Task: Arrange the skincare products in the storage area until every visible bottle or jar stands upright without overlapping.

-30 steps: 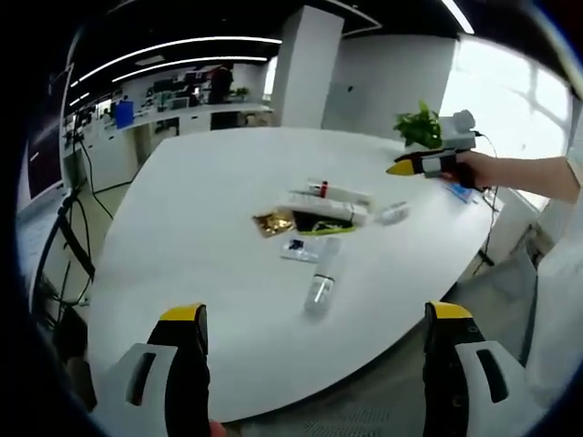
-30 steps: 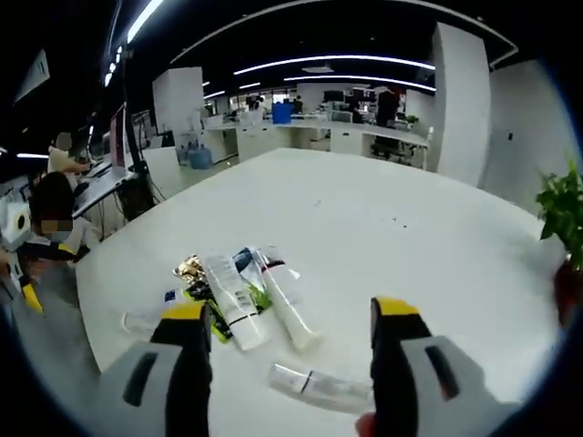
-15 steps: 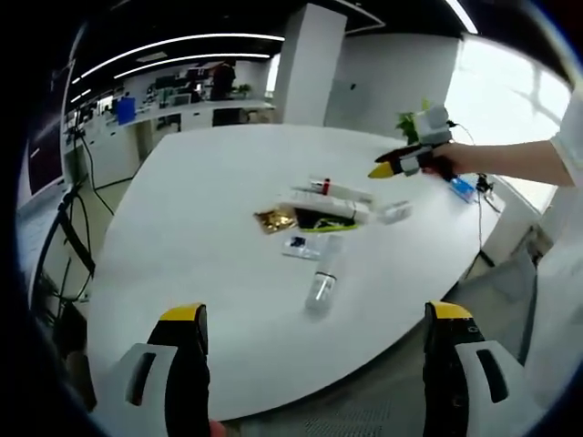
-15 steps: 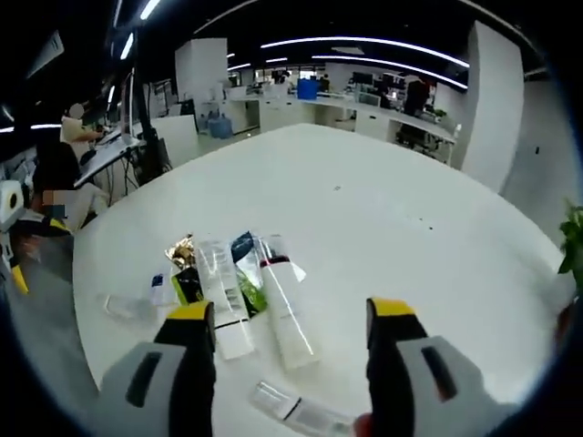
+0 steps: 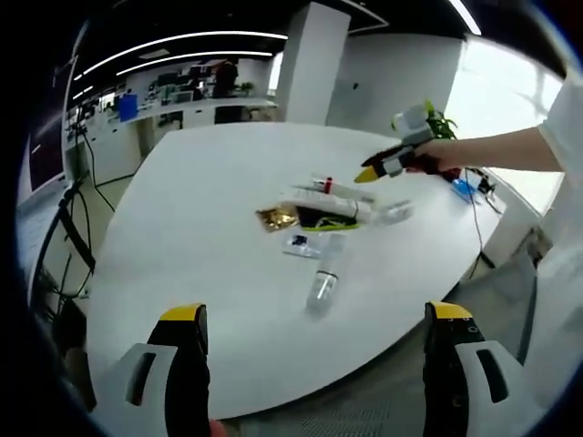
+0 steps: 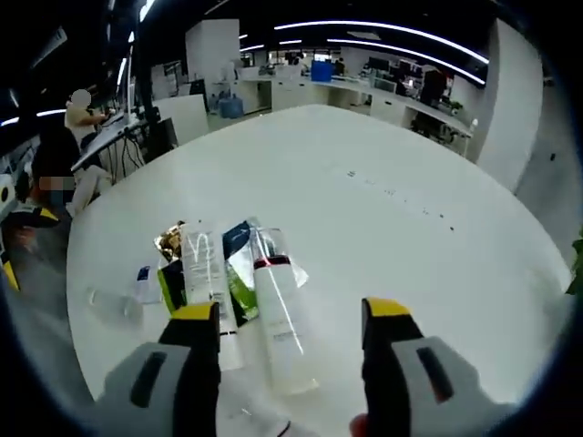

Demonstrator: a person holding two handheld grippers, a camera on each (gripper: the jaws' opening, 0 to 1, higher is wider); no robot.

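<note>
Right gripper (image 6: 285, 319) now lower and nearer the pile than a second ago, jaws apart, nothing between them. Long white tube with a red band (image 6: 276, 314) lying flat just ahead, between the jaw tips, long axis running away along the jaws. Second white tube (image 6: 208, 291) alongside by the left jaw, over green and gold sachets (image 6: 239, 289). Left gripper (image 5: 314, 314) spread wide, well short of a clear bottle on its side (image 5: 322, 286). Round white table (image 5: 200, 182) beneath.
</note>
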